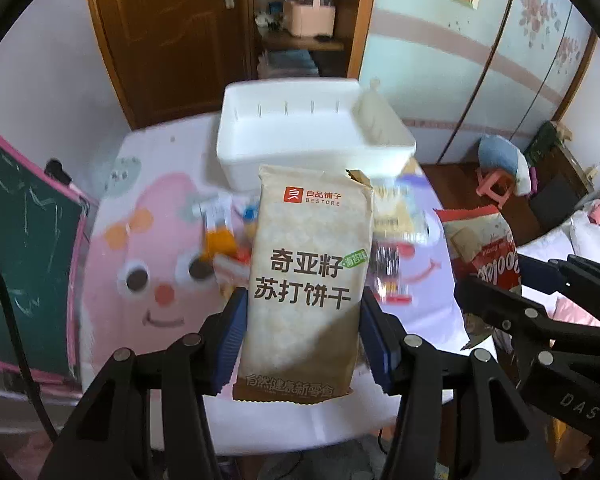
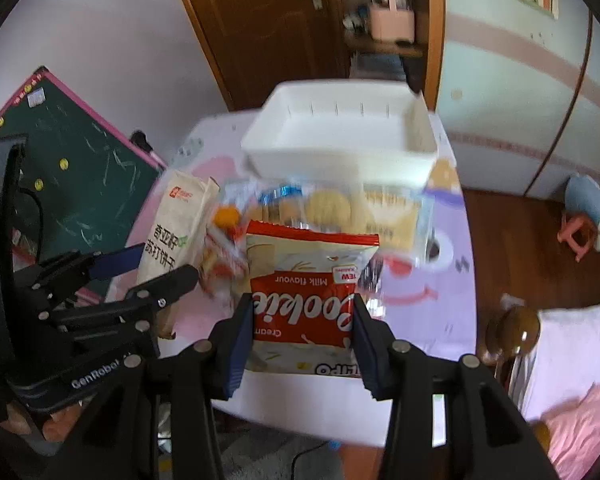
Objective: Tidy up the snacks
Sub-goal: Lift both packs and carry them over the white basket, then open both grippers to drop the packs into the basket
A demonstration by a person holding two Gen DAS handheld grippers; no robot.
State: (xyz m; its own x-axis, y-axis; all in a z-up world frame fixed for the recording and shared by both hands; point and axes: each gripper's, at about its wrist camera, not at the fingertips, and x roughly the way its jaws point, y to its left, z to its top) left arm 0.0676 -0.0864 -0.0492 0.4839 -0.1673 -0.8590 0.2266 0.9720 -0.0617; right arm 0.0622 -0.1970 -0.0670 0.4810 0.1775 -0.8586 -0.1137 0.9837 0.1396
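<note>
left tongs (image 1: 302, 332): clamp cracker pack (image 1: 306, 280) | right tongs (image 2: 302, 340): clamp cookie bag (image 2: 306, 292)

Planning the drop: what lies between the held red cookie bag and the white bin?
In the right wrist view, loose snack packets lie between cookie bag and bin.

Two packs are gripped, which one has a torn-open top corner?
The tall beige soda-cracker pack in the left gripper: its top right corner gapes open. The red-and-white cookie bag in the right gripper has an intact crimped edge.
</note>
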